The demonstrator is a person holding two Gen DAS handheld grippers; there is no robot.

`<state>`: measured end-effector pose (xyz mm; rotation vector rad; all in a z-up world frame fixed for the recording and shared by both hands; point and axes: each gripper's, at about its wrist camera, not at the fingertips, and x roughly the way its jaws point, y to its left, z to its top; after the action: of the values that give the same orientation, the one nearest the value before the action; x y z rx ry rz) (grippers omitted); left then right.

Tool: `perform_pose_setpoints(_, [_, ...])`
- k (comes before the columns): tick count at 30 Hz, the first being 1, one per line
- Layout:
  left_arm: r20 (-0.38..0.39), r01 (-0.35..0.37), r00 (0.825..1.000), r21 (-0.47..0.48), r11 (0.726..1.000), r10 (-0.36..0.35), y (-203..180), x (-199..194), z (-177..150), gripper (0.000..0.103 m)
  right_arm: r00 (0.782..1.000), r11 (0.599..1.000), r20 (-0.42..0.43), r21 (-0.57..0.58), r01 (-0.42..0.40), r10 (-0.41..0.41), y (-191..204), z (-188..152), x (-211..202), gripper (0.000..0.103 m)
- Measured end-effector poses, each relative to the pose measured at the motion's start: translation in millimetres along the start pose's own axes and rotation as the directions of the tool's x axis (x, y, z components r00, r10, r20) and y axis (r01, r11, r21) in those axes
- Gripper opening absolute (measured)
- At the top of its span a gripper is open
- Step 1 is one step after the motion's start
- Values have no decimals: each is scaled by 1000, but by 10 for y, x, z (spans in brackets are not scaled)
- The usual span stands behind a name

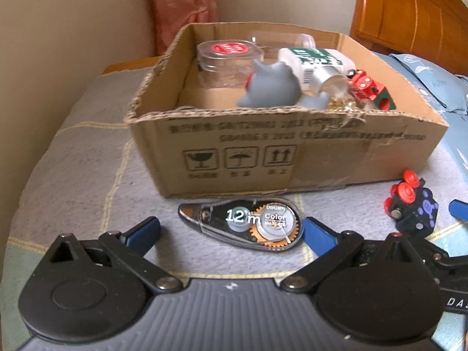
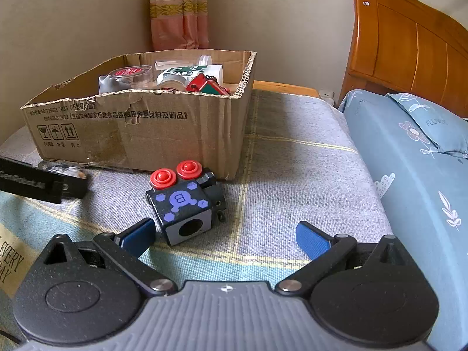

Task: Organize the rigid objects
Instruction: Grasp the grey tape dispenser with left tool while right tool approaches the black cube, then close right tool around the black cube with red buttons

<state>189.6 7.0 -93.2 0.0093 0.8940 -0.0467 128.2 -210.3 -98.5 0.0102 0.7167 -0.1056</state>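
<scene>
A black correction tape dispenser (image 1: 245,223) marked "12 m" lies on the grey blanket just in front of the cardboard box (image 1: 292,152). My left gripper (image 1: 231,232) stands open around its near side, not touching it. A black toy block with red knobs (image 2: 184,199) lies right of the tape, also seen from the left wrist as the toy block (image 1: 409,204). My right gripper (image 2: 225,234) is open just short of the block, whose left fingertip (image 2: 140,234) is close to it. The box (image 2: 140,125) holds a clear jar, a grey toy, a bottle and a red toy.
A bed with a blue cover (image 2: 409,158) and wooden headboard (image 2: 409,41) rises on the right. A curtain (image 2: 178,8) and beige wall stand behind the box. The left gripper's arm (image 2: 38,184) shows at the left of the right wrist view.
</scene>
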Motion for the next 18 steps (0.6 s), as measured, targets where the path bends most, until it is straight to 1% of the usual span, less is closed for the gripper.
perform_pose_setpoints(2, [4,1,1000,1,1000,-1,-13,2,-3,101,1000,1000,-1,0,1,-1,1,0,-2,103])
perform_pose_setpoints(6, [28,44,999,50,998,-45,-75,0,-16,99,1000,1000,-5,-2,1,-1,2,0,-10,103])
perform_pose_setpoints(8, [42,64,997,76,995,-68,-81,-16,-27,93,1000,1000,-10,-6,-4,4,0,4,-12,103])
perform_pose_setpoints(11, [53,92,994,110,990,-98,-55,-31,-31,89,1000,1000,-19,-15,-14,14,-6,18,-10,103])
perform_pose_setpoints(18, [75,113,989,149,982,-125,-20,-34,-57,90,996,995,-46,-64,-73,71,51,85,26,103])
